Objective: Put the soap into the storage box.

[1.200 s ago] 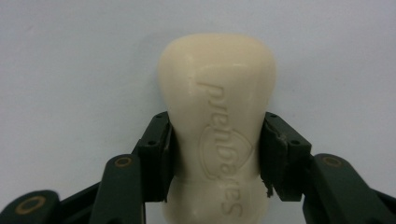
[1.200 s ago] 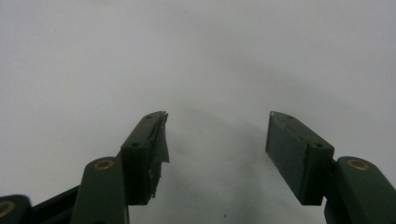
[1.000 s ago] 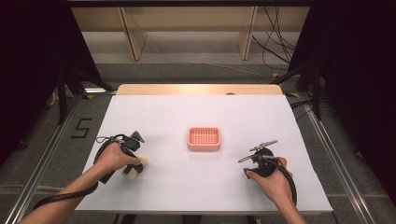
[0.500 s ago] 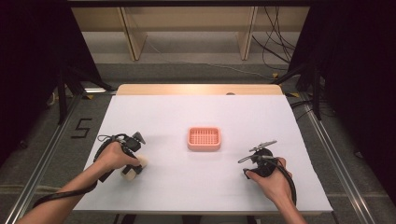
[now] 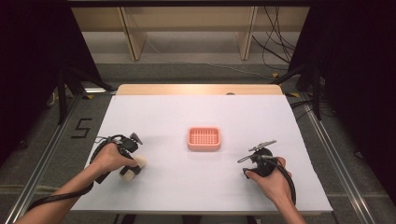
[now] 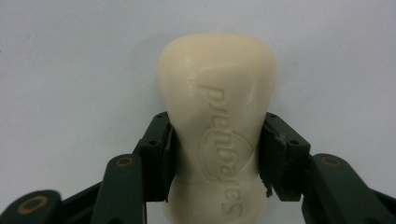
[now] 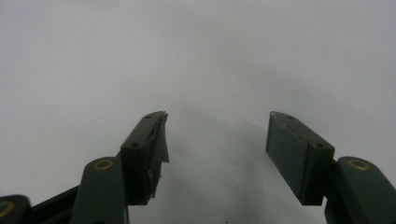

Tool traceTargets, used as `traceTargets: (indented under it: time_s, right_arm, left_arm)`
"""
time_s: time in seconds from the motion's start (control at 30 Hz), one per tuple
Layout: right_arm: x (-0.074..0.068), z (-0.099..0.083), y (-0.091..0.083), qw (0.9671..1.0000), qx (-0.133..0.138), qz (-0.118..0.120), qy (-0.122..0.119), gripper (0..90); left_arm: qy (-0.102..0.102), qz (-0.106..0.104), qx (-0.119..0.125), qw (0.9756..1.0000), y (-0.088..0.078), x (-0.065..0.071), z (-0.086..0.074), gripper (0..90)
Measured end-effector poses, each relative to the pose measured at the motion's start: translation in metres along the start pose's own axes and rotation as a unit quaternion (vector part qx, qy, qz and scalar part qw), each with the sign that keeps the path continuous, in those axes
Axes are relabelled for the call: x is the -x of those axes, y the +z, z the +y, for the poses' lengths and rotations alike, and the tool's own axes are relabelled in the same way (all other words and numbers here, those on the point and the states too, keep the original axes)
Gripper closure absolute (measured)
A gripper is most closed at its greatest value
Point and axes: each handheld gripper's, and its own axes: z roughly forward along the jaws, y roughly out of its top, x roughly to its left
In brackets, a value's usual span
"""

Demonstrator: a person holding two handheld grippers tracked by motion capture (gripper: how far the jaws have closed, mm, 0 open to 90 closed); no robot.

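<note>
Left gripper, at the lower left of the high view, is clamped on the bar of soap. In the left gripper view both of my pads press flat against the bar's two long sides, at its narrowed waist, with no gap visible on either side. Compared with the picture from one second earlier, the change is small: my left hand sits at the same spot on the white table, and the cream bar lies just below it as before. What has changed is the grip itself, which has settled onto the soap. I judge the grasp complete and the bar ready to lift.

Centre of the high view: the pink soap dish stands empty, well apart from the bar and to its upper right. I take it as the likely destination. The bar is smooth, so I expect it may slip if carried tilted.

Lower right of the high view: my right gripper rests on the table, unchanged in place. In the right gripper view its jaws stand wide apart with only bare table between them; my right gripper holds nothing.
</note>
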Motion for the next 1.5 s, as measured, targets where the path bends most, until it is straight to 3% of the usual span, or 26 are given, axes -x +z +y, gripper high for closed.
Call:
traceTargets:
  time_s: [0.33,0.5,0.53,0.63,0.7,0.77,0.97,1.0,1.03,1.07,1.1,1.17,1.2,1.5]
  right_arm:
    - [-0.001,0.0,-0.001,1.0,-0.002,-0.002,0.005,38.8]
    - [-0.001,0.0,-0.001,1.0,-0.001,-0.001,0.004,38.8]
    - [0.0,0.001,-0.001,1.0,0.001,0.001,0.002,38.8]
    - [0.0,0.0,-0.001,1.0,-0.001,-0.001,0.003,38.8]
    - [0.001,0.0,-0.001,1.0,0.005,-0.001,0.0,38.9]
    - [0.001,0.0,-0.001,1.0,0.008,-0.004,0.0,38.8]
    - [0.003,0.0,-0.002,0.9997,0.021,-0.01,-0.013,38.8]
    - [0.002,0.0,-0.002,0.9996,0.021,-0.011,-0.013,38.8]
    - [0.002,0.0,-0.002,0.9996,0.021,-0.011,-0.013,38.8]
    - [0.002,0.0,-0.002,0.9996,0.02,-0.012,-0.013,38.8]
    - [0.002,0.0,-0.002,0.9996,0.023,-0.013,-0.013,38.8]
    - [0.003,0.0,-0.002,0.9996,0.023,-0.011,-0.015,38.8]
    - [0.002,0.0,-0.003,0.9995,0.023,-0.016,-0.012,38.8]
    - [0.004,-0.001,-0.003,0.9994,0.029,-0.016,-0.013,38.8]
  left_arm:
    - [-0.004,-0.013,0.044,0.999,-0.003,0.005,-0.005,49.6]
    - [-0.007,-0.019,0.054,0.9983,-0.007,0.008,-0.007,49.6]
    - [0.014,-0.014,0.055,0.9983,-0.009,0.006,-0.006,49.6]
    - [0.014,-0.018,0.07,0.9973,-0.012,0.007,-0.005,49.6]
    - [0.02,-0.019,0.066,0.9974,-0.014,0.007,-0.005,49.6]
    - [0.011,-0.018,0.086,0.996,-0.013,0.009,-0.005,49.6]
    - [0.035,-0.018,0.104,0.9938,-0.017,0.011,-0.002,49.6]
    - [0.018,-0.023,0.106,0.9939,-0.017,0.014,-0.003,49.6]
    - [0.018,-0.023,0.106,0.9939,-0.017,0.014,-0.003,49.7]
    - [0.045,-0.018,0.103,0.9935,-0.02,0.011,-0.001,49.7]
    - [0.04,-0.021,0.113,0.9926,-0.02,0.013,0.0,49.7]
    - [0.047,-0.02,0.109,0.9927,-0.021,0.012,0.0,49.7]
    - [0.043,-0.022,0.124,0.9911,-0.021,0.014,0.002,49.7]
    - [0.054,-0.021,0.128,0.9901,-0.023,0.015,0.006,49.6]
